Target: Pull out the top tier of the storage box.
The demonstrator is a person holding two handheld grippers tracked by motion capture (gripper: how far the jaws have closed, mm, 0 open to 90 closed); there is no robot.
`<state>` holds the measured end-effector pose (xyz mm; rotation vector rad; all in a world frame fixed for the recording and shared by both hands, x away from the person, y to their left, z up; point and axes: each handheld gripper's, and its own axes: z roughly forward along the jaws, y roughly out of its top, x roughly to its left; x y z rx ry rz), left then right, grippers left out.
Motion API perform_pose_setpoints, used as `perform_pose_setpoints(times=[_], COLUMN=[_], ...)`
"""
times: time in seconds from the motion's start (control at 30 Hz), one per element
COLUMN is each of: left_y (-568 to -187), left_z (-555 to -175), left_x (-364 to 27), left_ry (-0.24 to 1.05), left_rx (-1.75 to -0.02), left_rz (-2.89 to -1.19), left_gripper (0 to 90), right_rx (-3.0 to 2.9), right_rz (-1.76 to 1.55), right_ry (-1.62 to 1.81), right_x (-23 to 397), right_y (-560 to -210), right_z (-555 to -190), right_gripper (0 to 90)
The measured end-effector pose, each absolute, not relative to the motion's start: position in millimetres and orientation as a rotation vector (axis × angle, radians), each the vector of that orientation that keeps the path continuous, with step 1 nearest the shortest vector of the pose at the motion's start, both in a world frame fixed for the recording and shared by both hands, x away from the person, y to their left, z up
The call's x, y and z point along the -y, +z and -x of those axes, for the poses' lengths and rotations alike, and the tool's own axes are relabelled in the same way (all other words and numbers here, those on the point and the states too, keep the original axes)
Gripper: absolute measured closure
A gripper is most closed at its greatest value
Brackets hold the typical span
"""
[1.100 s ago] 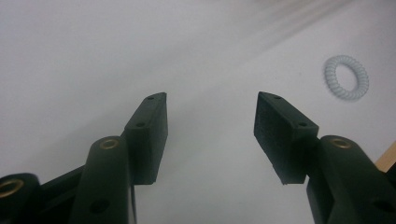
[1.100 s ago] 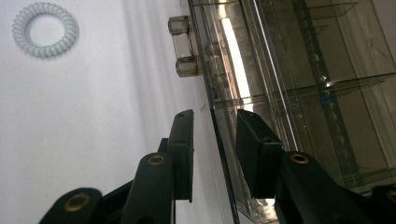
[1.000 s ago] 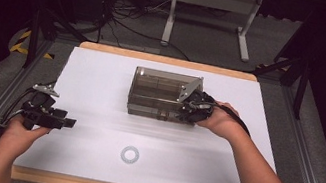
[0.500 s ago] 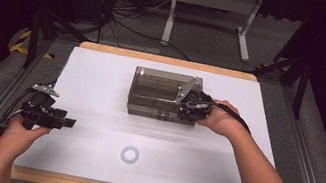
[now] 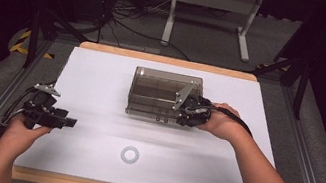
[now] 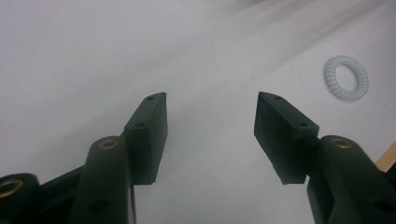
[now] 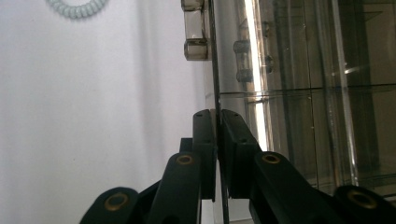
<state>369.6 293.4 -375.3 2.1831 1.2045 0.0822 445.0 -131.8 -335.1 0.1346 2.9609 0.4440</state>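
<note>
While the right claw (image 7: 217, 140) clamps the thin near wall of the smoked transparent plastic box (image 5: 160, 93), its two black pads stand almost together, one on the outside of the wall and one on the inside, with the wall's edge running straight up between them in the right gripper view. The jaws have just been closing, and the pads now press on that wall. In the high view the right claw (image 5: 187, 116) sits at the box's near right corner, with the grey three-cornered plate on its top leaning over the box's open interior. Beyond the pads, on the outer face of the gripped wall, two small clear hinge lugs (image 7: 195, 30) project toward the white side. Inside the box, thin partitions divide the space into compartments.

The left claw (image 6: 210, 135) stands wide, and nothing lies between its pads. It hovers over the white surface (image 5: 101, 85), well apart from the box, at the left edge in the high view (image 5: 62, 120). A white coiled hair tie (image 6: 346, 77) lies flat on the surface ahead of the left claw and off to its right, clear of both pads. The same hair tie (image 5: 130, 155) lies near the front of the surface, between the two hands and closer to the person than the box.
</note>
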Motion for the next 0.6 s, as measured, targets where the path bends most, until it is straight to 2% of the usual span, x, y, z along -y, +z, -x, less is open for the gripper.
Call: perform_pose_setpoints(times=[0.6], left_y=[-374.4], left_z=[-374.4], left_x=[-290.4], left_ry=[0.074], left_rx=[-1.188], left_rz=[-2.187], left_gripper=[45.0], right_rx=[-2.981], right_rz=[-0.081], right_ry=[0.408], right_x=[129.8], right_y=[-334.4], right_z=[-426.8], right_gripper=[85.7])
